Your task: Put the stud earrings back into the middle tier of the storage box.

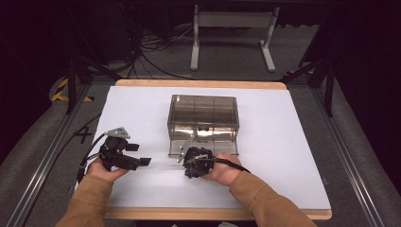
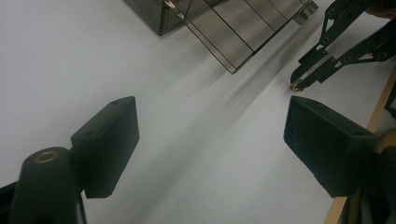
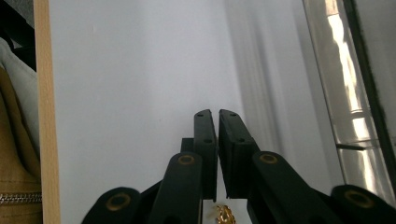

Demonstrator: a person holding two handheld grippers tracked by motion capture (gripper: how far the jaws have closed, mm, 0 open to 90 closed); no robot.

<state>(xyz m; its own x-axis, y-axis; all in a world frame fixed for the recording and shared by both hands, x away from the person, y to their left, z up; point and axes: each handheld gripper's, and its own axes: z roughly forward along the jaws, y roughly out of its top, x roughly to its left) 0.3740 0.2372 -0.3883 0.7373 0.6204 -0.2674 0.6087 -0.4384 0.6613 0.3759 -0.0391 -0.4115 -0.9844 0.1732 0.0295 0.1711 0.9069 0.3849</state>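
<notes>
A smoky see-through box [image 1: 203,120] stands in the middle of the white table [image 1: 142,104], with a clear drawer-like part jutting from its front. My right gripper [image 1: 188,166] lies just in front of that part and points left. In the right gripper view its jaws [image 3: 218,116] are shut with nothing between them, and the box [image 3: 345,93] runs along the right side. My left gripper [image 1: 139,154] rests at the table's left, apart from the box. Its jaws [image 2: 212,121] stand wide open over bare table, facing the box [image 2: 233,28] and the right gripper [image 2: 299,84].
The table's wooden front edge [image 1: 213,215] lies close under both hands. Metal rails [image 1: 42,161] run along both sides of the table. Behind it stand a white frame [image 1: 231,28] and cables on the dark floor. White surface lies open to the left and right of the box.
</notes>
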